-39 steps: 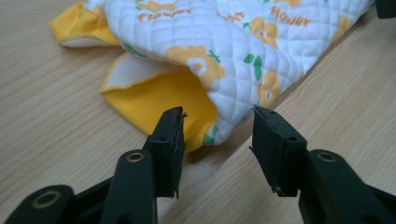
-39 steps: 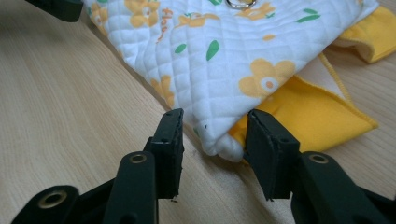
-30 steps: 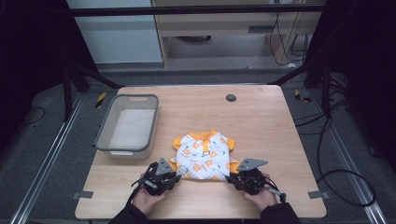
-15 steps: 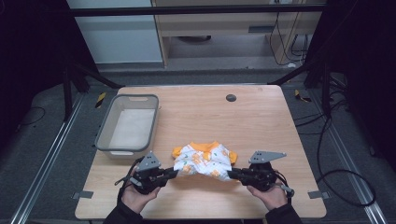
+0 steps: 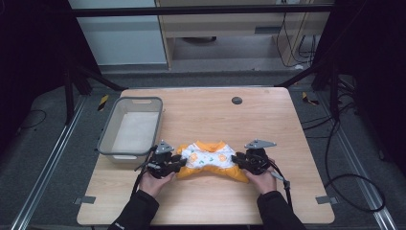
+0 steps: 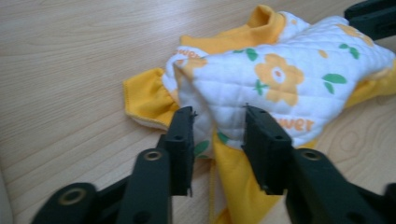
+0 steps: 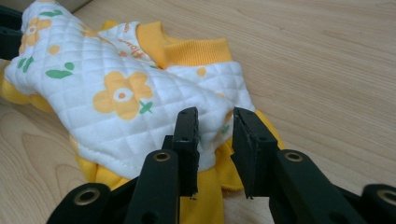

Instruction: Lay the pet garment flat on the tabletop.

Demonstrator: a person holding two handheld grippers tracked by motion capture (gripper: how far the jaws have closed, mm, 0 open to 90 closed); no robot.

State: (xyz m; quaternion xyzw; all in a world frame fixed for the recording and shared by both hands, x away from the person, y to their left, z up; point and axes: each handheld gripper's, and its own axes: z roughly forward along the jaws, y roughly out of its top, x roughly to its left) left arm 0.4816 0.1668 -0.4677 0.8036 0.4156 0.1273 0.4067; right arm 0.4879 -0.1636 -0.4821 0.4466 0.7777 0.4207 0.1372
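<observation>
Both grippers — left, right — had jaws clamped on the garment's left and right ends; thin bites risked slipping if it was pulled taut.

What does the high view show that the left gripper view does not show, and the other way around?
High view alone: the grey plastic basket left of the garment, the small black disc at the table's far side, and both hands. Left gripper view alone: orange lettering on the quilting and the left tongs gripping a fold of it. Both: the white quilted garment with orange flowers, the light wooden table and the right tongs.
</observation>
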